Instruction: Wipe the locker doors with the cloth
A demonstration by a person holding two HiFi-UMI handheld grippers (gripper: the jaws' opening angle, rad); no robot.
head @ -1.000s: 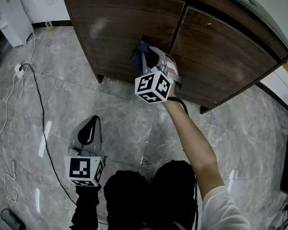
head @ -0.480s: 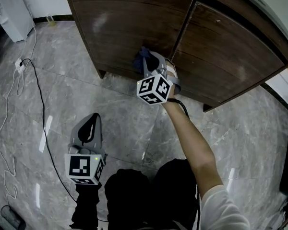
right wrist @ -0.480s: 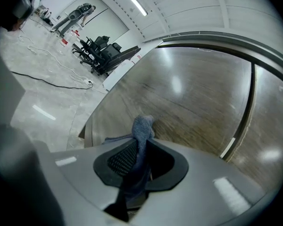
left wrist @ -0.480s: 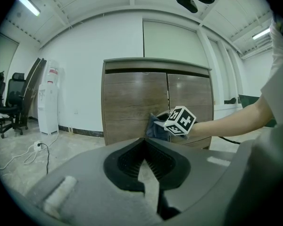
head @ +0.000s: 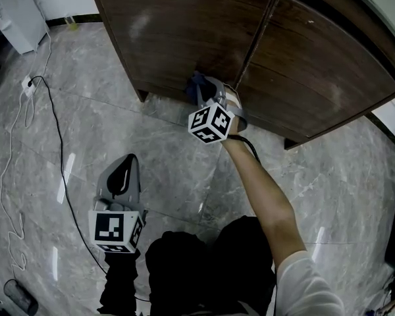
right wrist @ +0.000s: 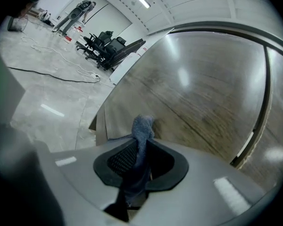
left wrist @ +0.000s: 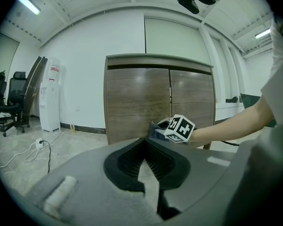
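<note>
Straight ahead of our right gripper (head: 204, 91) we find the left locker door (head: 178, 31), and the cloth (head: 193, 84) between its jaws sits at that door's lower edge. The right locker door (head: 322, 58) lies just to this gripper's right. Our left gripper (head: 124, 165) hangs behind it and to its left, well apart from both doors, above the floor (head: 158, 150). Left of the left gripper a cable (head: 60, 176) runs over the floor to a power strip (head: 27, 86). Farther ahead and left stands a water dispenser (head: 13, 15), with office chairs (left wrist: 7, 100) beyond it.
</note>
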